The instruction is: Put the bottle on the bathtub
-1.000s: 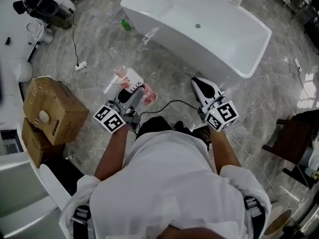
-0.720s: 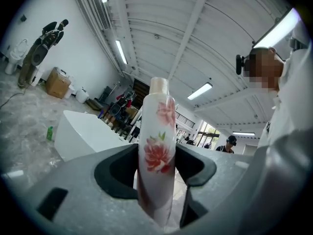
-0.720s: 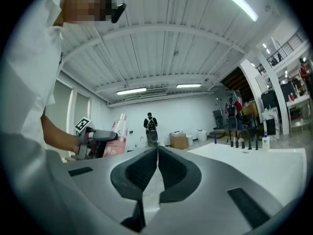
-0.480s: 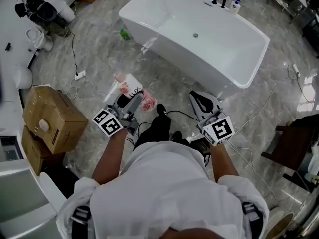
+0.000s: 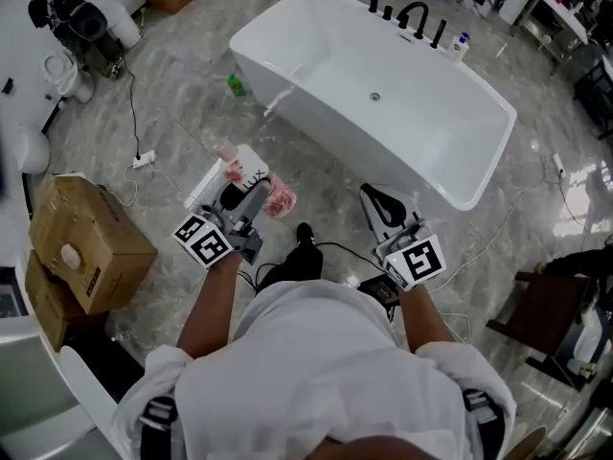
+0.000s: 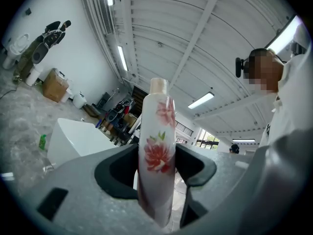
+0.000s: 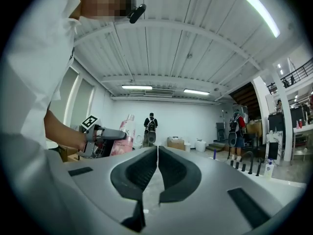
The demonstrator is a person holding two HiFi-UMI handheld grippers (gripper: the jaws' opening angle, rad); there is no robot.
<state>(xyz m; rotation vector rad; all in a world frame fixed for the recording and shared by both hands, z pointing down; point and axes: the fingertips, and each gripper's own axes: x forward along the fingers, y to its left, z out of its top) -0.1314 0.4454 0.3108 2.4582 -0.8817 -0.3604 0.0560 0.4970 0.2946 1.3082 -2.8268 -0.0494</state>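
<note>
The bottle [image 5: 239, 166] stood near upright, cap on top and leaning a little. Its long axis lay across the left gripper [image 5: 254, 192], whose jaws clamped its flowered body. That gripper pointed level toward the tub [image 5: 345, 132], well apart from it. The right gripper [image 5: 374, 199], level alongside, had its jaws together on nothing. A cable [image 5: 330, 249] ran between the grippers; boxes [image 5: 81, 242] sat to the left.
</note>
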